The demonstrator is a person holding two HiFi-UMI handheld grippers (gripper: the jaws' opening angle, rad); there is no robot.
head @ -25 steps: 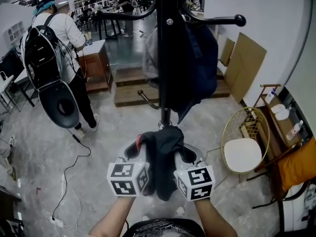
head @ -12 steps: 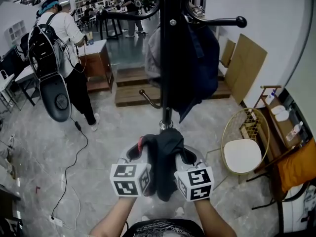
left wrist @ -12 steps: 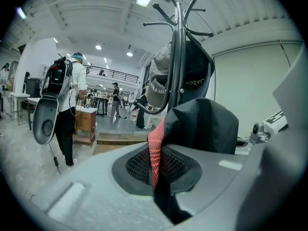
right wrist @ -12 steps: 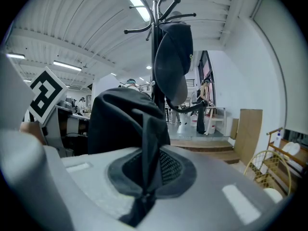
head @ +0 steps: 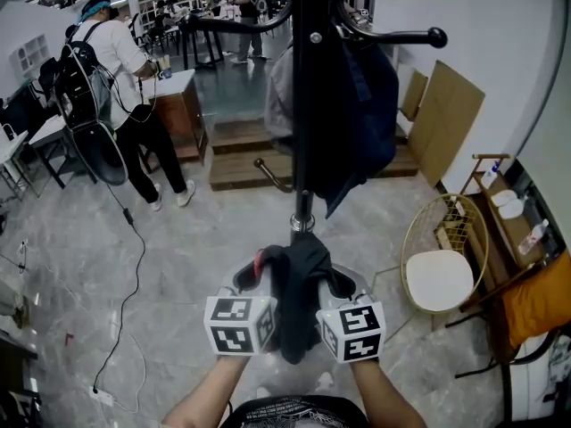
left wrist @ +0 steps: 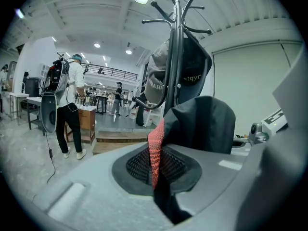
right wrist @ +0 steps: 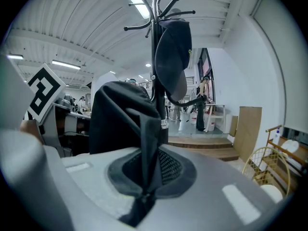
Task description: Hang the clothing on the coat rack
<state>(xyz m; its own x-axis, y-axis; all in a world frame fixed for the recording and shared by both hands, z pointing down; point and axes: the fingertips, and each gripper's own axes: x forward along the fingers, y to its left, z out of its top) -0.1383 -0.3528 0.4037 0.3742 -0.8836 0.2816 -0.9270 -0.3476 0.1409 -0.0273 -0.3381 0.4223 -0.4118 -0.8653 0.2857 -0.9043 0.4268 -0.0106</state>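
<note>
A black garment [head: 299, 297] with a red trim [head: 260, 261] hangs bunched between my two grippers, low in the head view. My left gripper [head: 259, 282] is shut on its red-edged part [left wrist: 155, 148]. My right gripper [head: 335, 283] is shut on a black fold [right wrist: 147, 143]. The black coat rack [head: 302, 105] stands straight ahead, its pole just beyond the garment. A dark jacket [head: 361, 119] and a grey piece hang from its hooks. In the gripper views the rack [left wrist: 177, 57] rises above the held cloth, with the hung jacket [right wrist: 173, 57] on it.
A person with a backpack [head: 107, 78] stands back left by a wooden cabinet [head: 174, 114]. A cable [head: 134, 266] trails over the floor. Low wooden platforms [head: 241, 163] lie behind the rack. A gold wire chair [head: 439, 275], a cardboard sheet [head: 446, 119] and an orange cushion [head: 540, 297] are at the right.
The person with the backpack has turned and stepped away at the back left. Both grippers and the held garment have stayed almost in place.
</note>
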